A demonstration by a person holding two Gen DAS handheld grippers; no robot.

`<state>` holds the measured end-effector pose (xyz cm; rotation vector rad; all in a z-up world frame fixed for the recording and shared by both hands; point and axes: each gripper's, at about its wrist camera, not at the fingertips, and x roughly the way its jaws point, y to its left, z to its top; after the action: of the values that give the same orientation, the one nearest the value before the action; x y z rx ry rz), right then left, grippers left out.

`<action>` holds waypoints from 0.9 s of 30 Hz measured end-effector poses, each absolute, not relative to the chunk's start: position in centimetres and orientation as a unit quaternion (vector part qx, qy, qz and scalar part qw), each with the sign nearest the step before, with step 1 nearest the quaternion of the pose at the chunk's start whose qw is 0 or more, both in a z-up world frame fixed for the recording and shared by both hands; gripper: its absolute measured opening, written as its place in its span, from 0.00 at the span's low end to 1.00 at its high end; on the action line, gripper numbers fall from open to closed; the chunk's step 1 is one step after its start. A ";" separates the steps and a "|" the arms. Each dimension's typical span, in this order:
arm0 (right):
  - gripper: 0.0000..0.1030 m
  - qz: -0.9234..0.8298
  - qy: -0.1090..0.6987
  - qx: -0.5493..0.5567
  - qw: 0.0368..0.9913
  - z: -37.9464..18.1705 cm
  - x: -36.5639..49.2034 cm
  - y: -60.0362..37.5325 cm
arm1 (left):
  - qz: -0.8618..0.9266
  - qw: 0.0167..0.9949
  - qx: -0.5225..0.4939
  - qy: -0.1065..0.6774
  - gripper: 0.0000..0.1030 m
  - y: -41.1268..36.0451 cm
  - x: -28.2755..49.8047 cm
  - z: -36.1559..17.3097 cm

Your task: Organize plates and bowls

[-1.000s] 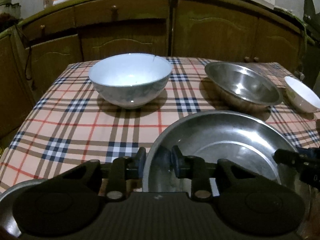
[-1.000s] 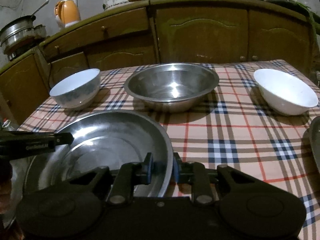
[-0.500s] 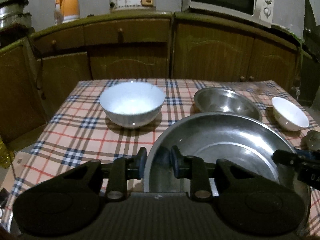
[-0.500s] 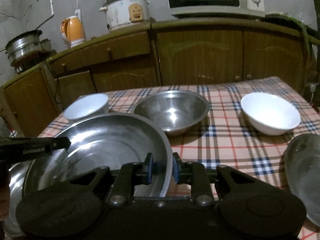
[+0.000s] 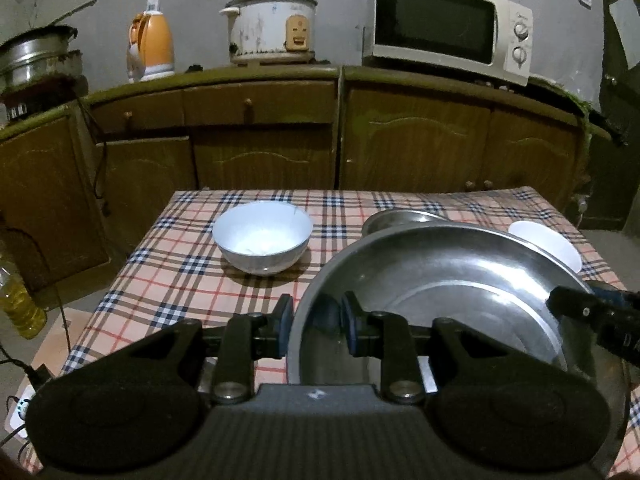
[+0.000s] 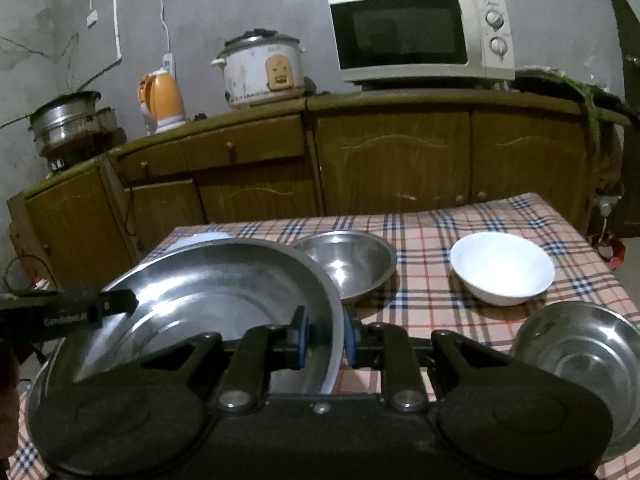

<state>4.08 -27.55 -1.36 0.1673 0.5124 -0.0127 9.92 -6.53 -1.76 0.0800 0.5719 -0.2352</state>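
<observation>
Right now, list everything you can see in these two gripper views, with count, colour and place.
Large steel plate: 1, silver, held up over the near side of the table by both grippers.
Steel bowl: 1, silver, mid table behind the plate.
Second steel dish: 1, silver, near right edge.
Pale blue bowl: 1, far left of the table.
White bowl: 1, right side.
Checked tablecloth: 1, pink, navy and red.
Microwave: 1, white, on the counter.
Rice cooker: 1, white, counter.
Kettle: 1, orange, counter.
Steel pots: stacked, counter's left end.
Oil bottle: 1, yellow, floor at left.
Left gripper: shut on the plate's left rim.
Right gripper: shut on its right rim.
</observation>
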 end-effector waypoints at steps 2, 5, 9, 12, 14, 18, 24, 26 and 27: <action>0.23 -0.008 0.248 0.081 0.965 -0.8 3.3 -27.7 | -0.116 0.953 0.038 0.277 0.25 -6.7 9.3 -1.3; 0.23 -0.011 0.241 0.079 0.967 0.0 2.1 -28.0 | -0.117 0.954 0.036 0.272 0.25 -7.1 8.4 -0.7; 0.23 -0.016 0.234 0.083 0.969 0.9 0.6 -28.7 | -0.119 0.956 0.037 0.265 0.25 -7.7 7.1 -0.1; 0.23 -0.020 0.232 0.083 0.969 1.4 -0.2 -29.2 | -0.122 0.957 0.039 0.261 0.25 -8.2 6.4 0.2; 0.23 -0.022 0.230 0.084 0.969 1.7 -0.8 -29.5 | -0.124 0.957 0.040 0.259 0.25 -8.5 5.9 0.3; 0.23 -0.029 0.225 0.086 0.970 2.3 -2.1 -30.2 | -0.130 0.957 0.042 0.255 0.25 -9.2 5.0 0.5; 0.23 -0.038 0.220 0.089 0.971 3.0 -3.8 -31.2 | -0.138 0.957 0.040 0.251 0.25 -10.0 3.8 0.7; 0.23 -0.042 0.219 0.091 0.971 3.1 -4.3 -31.5 | -0.141 0.957 0.042 0.250 0.25 -10.3 3.4 0.7; 0.23 -0.043 0.219 0.091 0.970 3.1 -4.4 -31.7 | -0.143 0.957 0.042 0.250 0.25 -10.4 3.2 0.7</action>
<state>-4.38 -31.70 3.15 0.1846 0.4426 -0.0874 3.24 -10.42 0.71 0.0853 0.5072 -0.2895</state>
